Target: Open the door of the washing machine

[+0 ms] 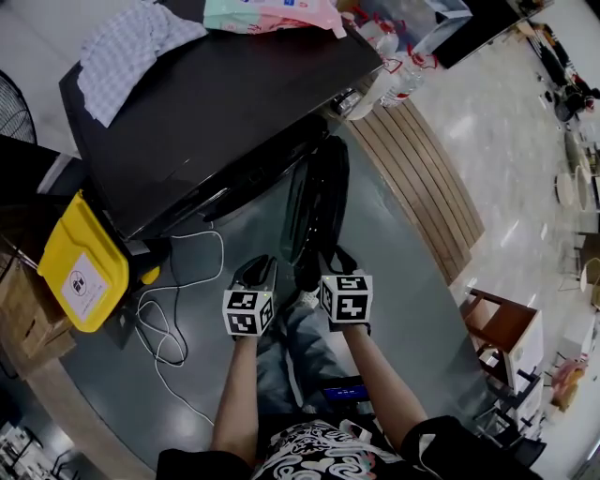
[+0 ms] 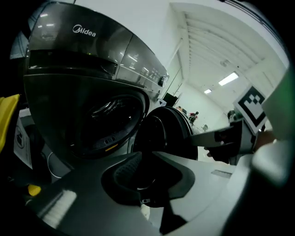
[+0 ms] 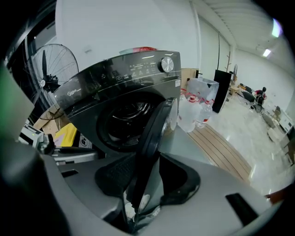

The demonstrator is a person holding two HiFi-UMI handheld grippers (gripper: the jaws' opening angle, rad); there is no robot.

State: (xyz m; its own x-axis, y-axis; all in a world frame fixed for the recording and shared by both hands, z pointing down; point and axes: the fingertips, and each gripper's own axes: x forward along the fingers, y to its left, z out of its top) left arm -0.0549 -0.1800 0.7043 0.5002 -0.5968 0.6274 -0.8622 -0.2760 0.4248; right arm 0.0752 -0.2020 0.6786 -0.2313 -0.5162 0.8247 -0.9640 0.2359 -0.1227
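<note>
While door (image 1: 317, 202) stands open, right gripper (image 3: 146, 179) fingers loosely straddle its edge, left gripper (image 2: 152, 177) ajar, empty.

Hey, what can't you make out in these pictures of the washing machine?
- Drum: too dark inside in both gripper views; the washer's top hides it in the head view.
- Panel print: too small, right gripper view.
- Packet: cut off by the head view's top edge.
- Box label: too small, head view.
- Latch: door seen edge-on or dark in every view.
</note>
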